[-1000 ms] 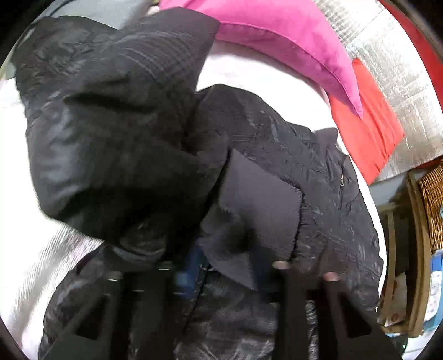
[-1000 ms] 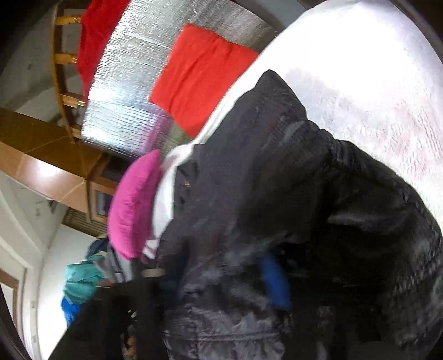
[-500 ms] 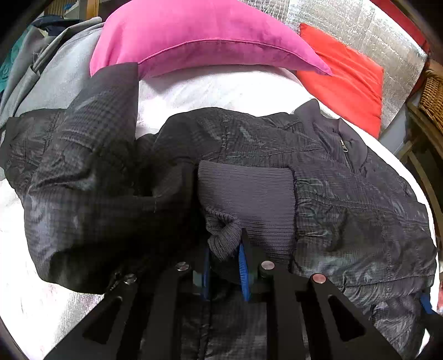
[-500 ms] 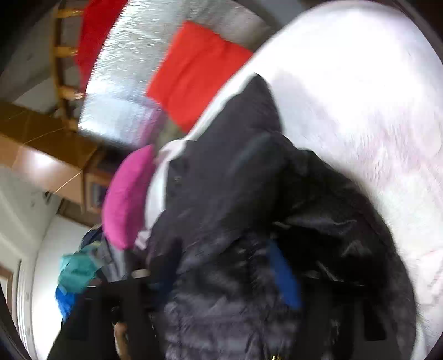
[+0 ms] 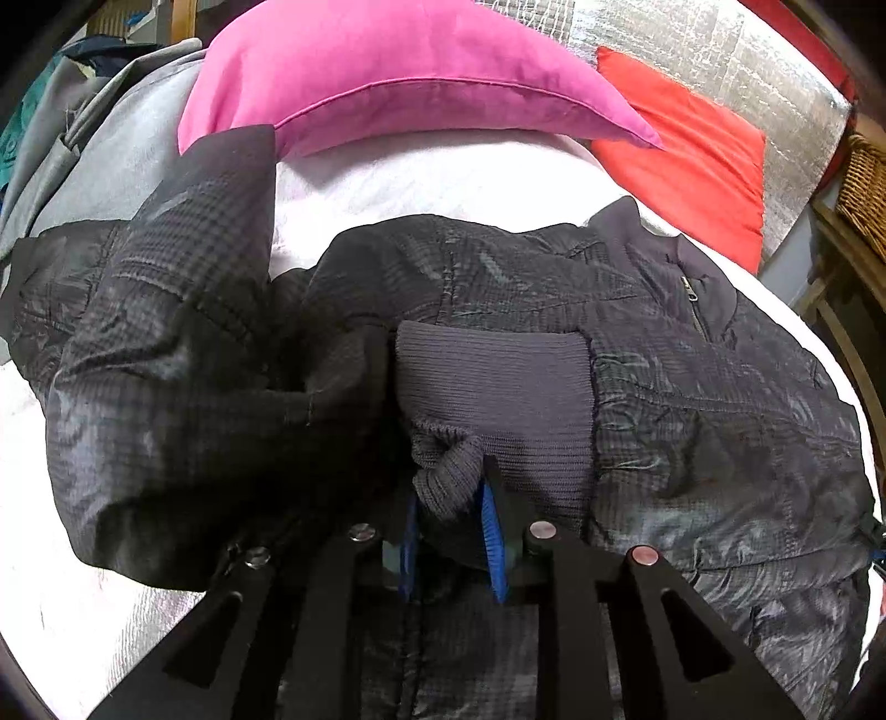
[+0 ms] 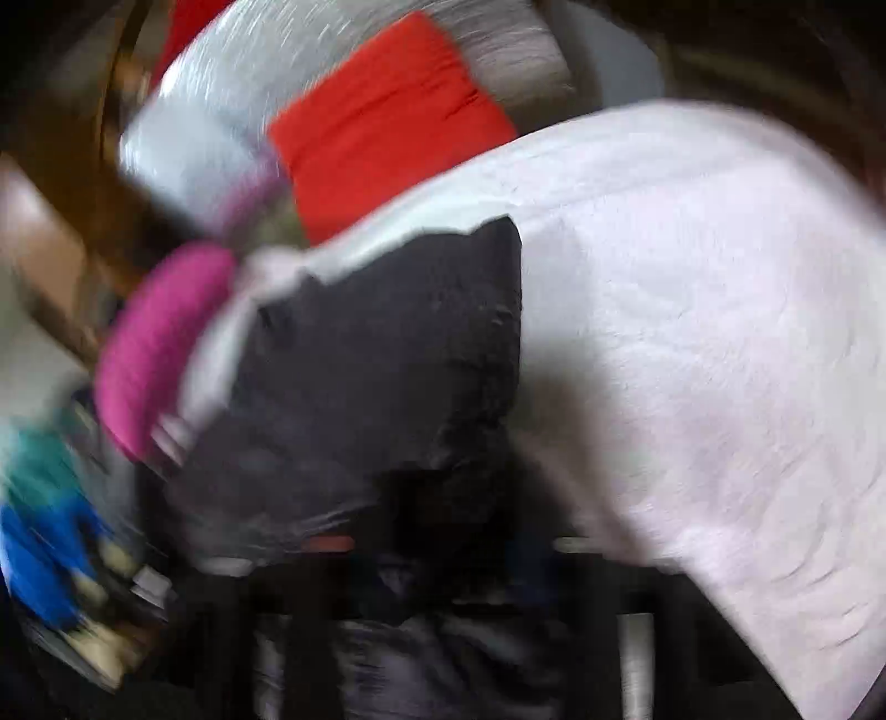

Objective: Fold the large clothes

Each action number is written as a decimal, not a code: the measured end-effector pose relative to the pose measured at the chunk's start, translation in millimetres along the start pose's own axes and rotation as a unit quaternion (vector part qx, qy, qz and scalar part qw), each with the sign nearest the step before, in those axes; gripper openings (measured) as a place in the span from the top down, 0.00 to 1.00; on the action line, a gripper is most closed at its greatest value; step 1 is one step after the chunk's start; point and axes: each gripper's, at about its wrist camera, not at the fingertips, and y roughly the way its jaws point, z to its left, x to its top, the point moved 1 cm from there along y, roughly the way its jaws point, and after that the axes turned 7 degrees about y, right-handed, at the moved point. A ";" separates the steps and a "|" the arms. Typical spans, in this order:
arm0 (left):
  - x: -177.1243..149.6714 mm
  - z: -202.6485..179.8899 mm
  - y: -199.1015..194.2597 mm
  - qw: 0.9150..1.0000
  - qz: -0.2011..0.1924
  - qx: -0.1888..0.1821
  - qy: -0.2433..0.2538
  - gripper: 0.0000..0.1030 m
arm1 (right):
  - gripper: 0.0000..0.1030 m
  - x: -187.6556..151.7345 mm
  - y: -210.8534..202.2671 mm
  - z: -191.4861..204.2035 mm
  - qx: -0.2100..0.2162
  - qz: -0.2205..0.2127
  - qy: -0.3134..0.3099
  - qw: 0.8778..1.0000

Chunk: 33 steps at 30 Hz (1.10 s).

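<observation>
Black quilted jacket (image 5: 692,399) lay spread on the white bed (image 5: 454,183), left hand-held gripper (image 5: 451,545) at 6 o'clock pinching its ribbed cuff (image 5: 493,399), right hand-held gripper's (image 6: 443,581) grip lost in blur, pink pillow (image 5: 398,66) at 12 o'clock.

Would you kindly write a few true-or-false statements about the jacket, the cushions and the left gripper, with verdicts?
1. The left gripper pinches the ribbed cuff of the black jacket. True.
2. The jacket lies on a wooden floor. False: it lies on a white bed cover.
3. A pink pillow lies beyond the jacket. True.
4. The red cushion rests on the jacket. False: it sits apart, against a silver quilted backing.
5. The right wrist view is sharp. False: it is motion-blurred.
</observation>
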 end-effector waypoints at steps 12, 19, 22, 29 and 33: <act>-4.0 -5.4 0.9 0.999 -0.012 0.019 0.031 0.69 | 0.40 4.3 -52.9 -10.6 -0.029 -0.112 0.017 0.993; -1.8 -2.9 -5.9 1.000 0.001 0.016 0.023 0.54 | 0.26 -21.3 -14.5 25.2 0.002 -0.027 -0.025 0.999; 0.4 6.3 -22.6 0.999 0.028 -0.018 0.002 0.30 | 0.28 -26.3 -17.9 21.1 -0.006 -0.053 -0.003 0.999; -12.4 70.0 -105.2 0.992 -0.029 -0.114 -0.053 0.21 | 0.11 -96.1 -95.2 75.0 0.089 -0.141 0.009 0.986; -22.5 151.1 -138.8 0.980 -0.074 -0.126 -0.136 0.19 | 0.10 -162.5 -110.1 117.1 0.157 -0.123 0.011 0.980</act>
